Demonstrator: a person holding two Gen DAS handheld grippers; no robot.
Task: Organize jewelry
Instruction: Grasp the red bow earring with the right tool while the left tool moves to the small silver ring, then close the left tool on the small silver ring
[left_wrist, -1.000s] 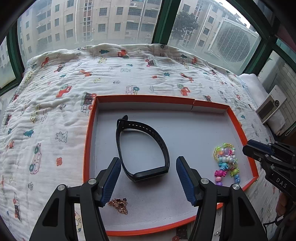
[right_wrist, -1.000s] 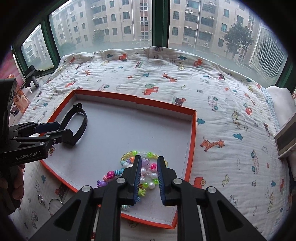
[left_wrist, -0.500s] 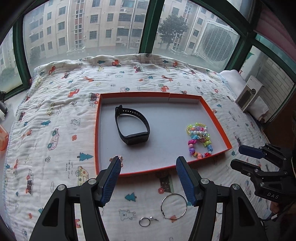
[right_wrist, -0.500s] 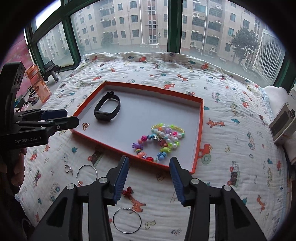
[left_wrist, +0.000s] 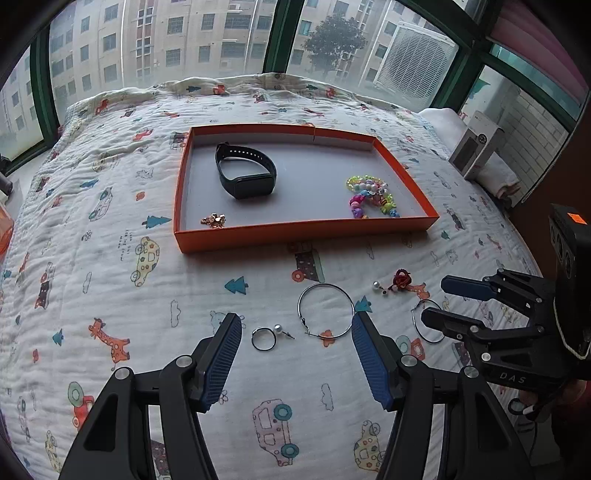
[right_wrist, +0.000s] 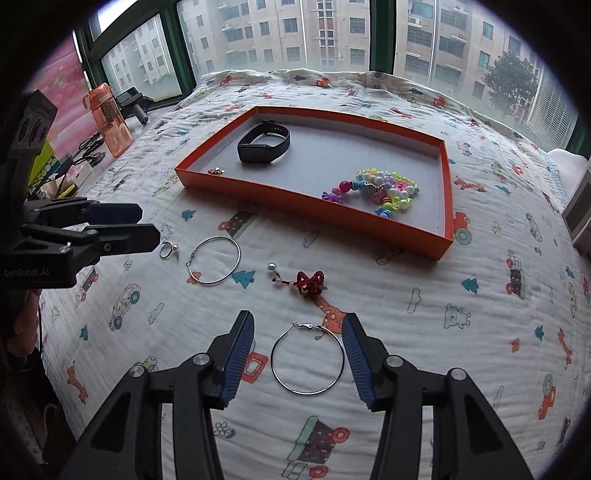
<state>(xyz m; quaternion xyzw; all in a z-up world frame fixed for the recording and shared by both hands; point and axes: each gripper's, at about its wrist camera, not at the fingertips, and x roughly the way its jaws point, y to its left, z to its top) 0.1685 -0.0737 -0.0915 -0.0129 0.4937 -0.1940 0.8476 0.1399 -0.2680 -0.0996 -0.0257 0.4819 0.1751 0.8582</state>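
An orange-rimmed tray (left_wrist: 306, 230) (right_wrist: 314, 214) lies on the bed. In it are a black wristband (left_wrist: 245, 170) (right_wrist: 263, 142), a coloured bead bracelet (left_wrist: 371, 196) (right_wrist: 380, 190) and a small gold charm (left_wrist: 213, 220) (right_wrist: 216, 170). On the quilt in front lie a small ring with a pearl stud (left_wrist: 263, 339) (right_wrist: 167, 250), a silver hoop (left_wrist: 325, 311) (right_wrist: 213, 265), a red knot earring (left_wrist: 400, 278) (right_wrist: 308, 282) and a second hoop (right_wrist: 307, 357) (left_wrist: 428, 326). My left gripper (left_wrist: 297, 338) is open above the ring and first hoop. My right gripper (right_wrist: 298, 338) is open around the second hoop.
The bed has a cartoon-print quilt (left_wrist: 110, 258) and windows behind. An orange bottle (right_wrist: 109, 120) and clutter stand on the left sill. A white box (left_wrist: 476, 147) sits at the right on a folded towel.
Both grippers have pulled back from the tray toward the near side of the bed. The right gripper opened after leaving the bead bracelet in the tray. The loose hoops and ring came into view.
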